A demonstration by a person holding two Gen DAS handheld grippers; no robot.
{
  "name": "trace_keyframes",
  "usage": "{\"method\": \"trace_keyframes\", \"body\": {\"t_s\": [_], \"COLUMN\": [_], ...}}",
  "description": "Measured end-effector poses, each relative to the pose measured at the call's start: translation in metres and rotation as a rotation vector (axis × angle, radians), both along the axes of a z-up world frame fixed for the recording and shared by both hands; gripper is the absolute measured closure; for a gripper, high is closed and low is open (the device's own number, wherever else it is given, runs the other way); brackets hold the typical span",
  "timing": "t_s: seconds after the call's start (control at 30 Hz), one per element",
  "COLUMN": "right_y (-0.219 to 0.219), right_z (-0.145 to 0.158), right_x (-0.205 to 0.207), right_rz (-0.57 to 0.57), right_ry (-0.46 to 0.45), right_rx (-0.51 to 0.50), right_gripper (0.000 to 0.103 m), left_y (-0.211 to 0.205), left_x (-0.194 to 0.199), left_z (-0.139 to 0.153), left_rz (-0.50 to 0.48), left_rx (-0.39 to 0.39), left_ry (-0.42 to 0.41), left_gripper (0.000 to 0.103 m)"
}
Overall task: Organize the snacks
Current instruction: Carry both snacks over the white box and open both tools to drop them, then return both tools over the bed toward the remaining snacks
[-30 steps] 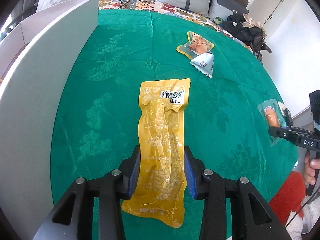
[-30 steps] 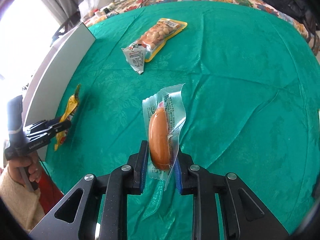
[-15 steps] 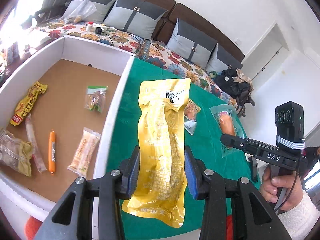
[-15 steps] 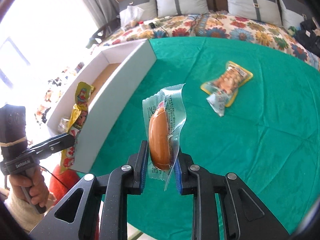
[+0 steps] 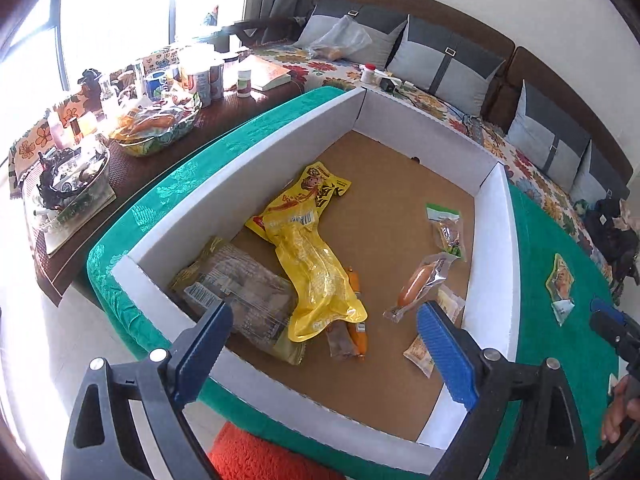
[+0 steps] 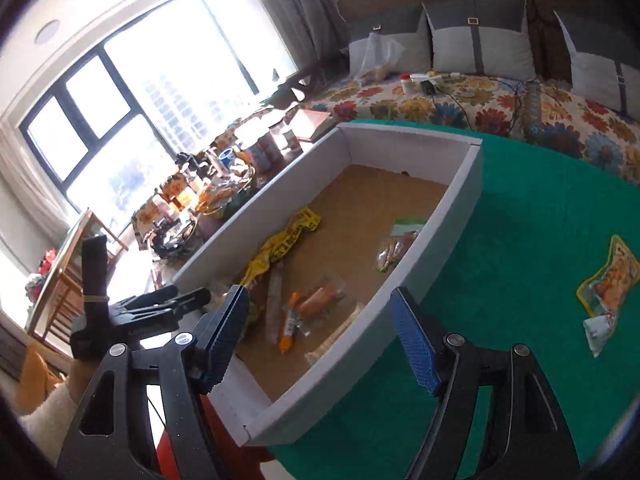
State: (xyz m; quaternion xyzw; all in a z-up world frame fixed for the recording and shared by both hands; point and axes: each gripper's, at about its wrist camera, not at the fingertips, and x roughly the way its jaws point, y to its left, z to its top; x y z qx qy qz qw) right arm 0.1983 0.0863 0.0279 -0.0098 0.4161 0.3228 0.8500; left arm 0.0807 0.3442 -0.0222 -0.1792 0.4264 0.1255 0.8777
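My left gripper [image 5: 326, 344] hovers over the near end of the white-walled cardboard box [image 5: 248, 160]; its jaws are opening with nothing between them. The plain yellow pouch [image 5: 316, 276] lies below on the box floor, across a printed yellow pack [image 5: 316, 196]. The clear-wrapped sausage [image 5: 420, 286] lies tilted near the right wall. My right gripper [image 6: 318, 340] hangs above the box's near corner, its jaws also opening and empty. From that side the sausage [image 6: 320, 300] shows inside the box. A peanut pack [image 6: 612, 276] lies on the green cloth [image 6: 520, 240].
The box also holds a brown foil pack [image 5: 236, 292], a small green-topped pack [image 5: 448, 228], thin orange sausages [image 5: 356, 328] and a pale pack [image 5: 420, 354]. A cluttered side table [image 5: 120, 120] stands left. A cushioned sofa [image 5: 440, 64] runs behind.
Both grippers travelled from above the green cloth to above the box. Both opened: the yellow pouch and the wrapped sausage left their jaws and now lie in the box.
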Motion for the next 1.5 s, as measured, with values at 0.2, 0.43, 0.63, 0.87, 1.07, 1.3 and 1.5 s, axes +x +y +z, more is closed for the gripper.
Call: {"method": "trace_keyframes", "body": {"t_s": [0.2,0.43,0.63,0.87,1.07,1.3,1.5], "right_y": [-0.167,-0.332,-0.346,-0.349,-0.350,-0.350,-0.351], "right_z": [-0.107,-0.136,-0.140,-0.142,-0.143,-0.143,-0.144], "right_x": [-0.011,-0.038,-0.045,-0.044,-0.046,-0.046,-0.047], "right_rz": [-0.302,-0.711,-0.764,-0.778,-0.778,-0.777,-0.777], "right_ry": [0.027,0.054,0.036,0.045,0.044,0.044,0.044], "right_rx": [-0.337,-0.348,-0.284,-0.279,-0.279,-0.279,-0.277], "right_gripper": [0.027,0.027,0.021,0.015,0.015,0.014,0.013], "left_y": [-0.083,-0.226,-0.323,-0.372,-0.405,-0.446,-0.455], "left_x": [0.004,0.030,0.044,0.067,0.144,0.225,0.238], "left_z": [0.021,0.018,-0.040,-0.087,-0.074,-0.089,-0.102], "left_rz": [-0.184,-0.514,-0.688,-0.727,-0.726,-0.737,-0.765], "left_rx": [-0.025,-0.025,0.032,0.081,0.156,0.167,0.172], "left_ry": [-0.063,-0.037,0.108,0.174,0.035,-0.001,0.018], "left_gripper": [0.010,0.006,0.006,0.006,0.006,0.010,0.055]}}
